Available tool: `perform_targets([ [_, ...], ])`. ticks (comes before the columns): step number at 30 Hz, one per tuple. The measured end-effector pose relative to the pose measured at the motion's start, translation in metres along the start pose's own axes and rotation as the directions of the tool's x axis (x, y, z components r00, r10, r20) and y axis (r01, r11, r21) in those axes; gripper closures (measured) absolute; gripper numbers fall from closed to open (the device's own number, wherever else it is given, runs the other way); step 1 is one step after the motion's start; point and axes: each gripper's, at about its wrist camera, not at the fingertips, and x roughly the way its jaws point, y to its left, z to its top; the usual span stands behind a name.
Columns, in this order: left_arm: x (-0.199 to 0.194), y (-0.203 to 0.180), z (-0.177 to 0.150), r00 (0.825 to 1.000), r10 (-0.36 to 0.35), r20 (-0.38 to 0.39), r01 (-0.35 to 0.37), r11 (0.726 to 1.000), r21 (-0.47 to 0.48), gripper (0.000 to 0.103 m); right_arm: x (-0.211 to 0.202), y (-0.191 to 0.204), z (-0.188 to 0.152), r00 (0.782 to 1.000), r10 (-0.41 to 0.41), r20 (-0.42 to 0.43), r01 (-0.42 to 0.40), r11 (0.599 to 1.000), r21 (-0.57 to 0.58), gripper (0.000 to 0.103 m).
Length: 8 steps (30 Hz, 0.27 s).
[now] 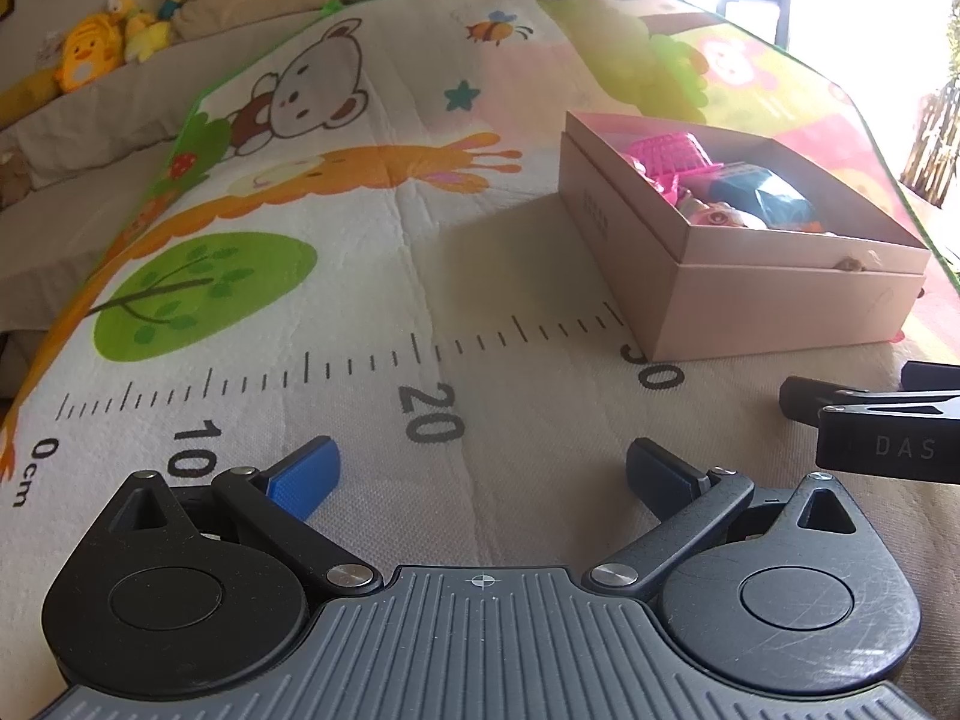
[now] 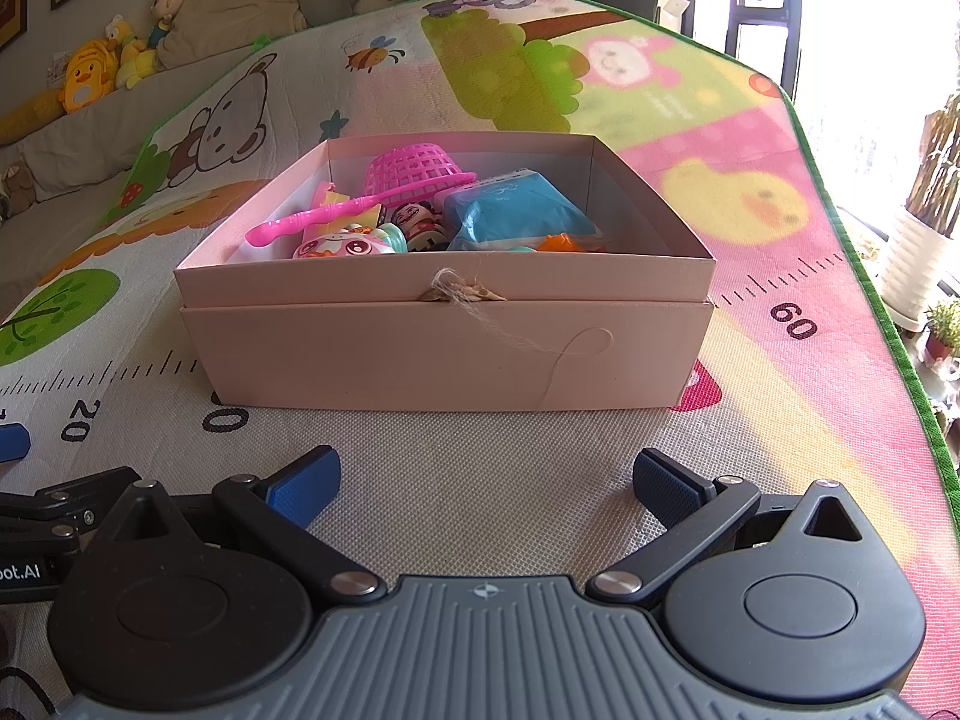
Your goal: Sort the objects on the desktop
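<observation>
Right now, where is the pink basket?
In the right wrist view, the pink basket lies tipped in the back of the open box, left of the blue packet.

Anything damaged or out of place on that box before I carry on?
Yes: the pink box has a torn notch in its front rim, with frayed twine hanging loose down the front wall. The toys all sit inside it; nothing has spilled onto the mat.

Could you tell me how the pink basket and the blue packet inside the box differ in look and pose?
The pink basket is rigid latticed plastic, tipped on its side toward the back wall; the blue packet is a soft, smooth pouch lying slanted at the right. The basket is see-through, the packet opaque with white trim. Both sit inside the open box among other toys.
</observation>
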Motion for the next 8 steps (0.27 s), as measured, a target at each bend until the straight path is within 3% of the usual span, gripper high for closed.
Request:
perform_targets([
  [8,-0.0009,-0.0001,-0.0001,1.000,-0.003,-0.003,0.003,1.000,0.002,0.000,0.0001,-0.0001,-0.0001,1.000,0.000,0.000,0.000,1.000,0.000,0.000],
])
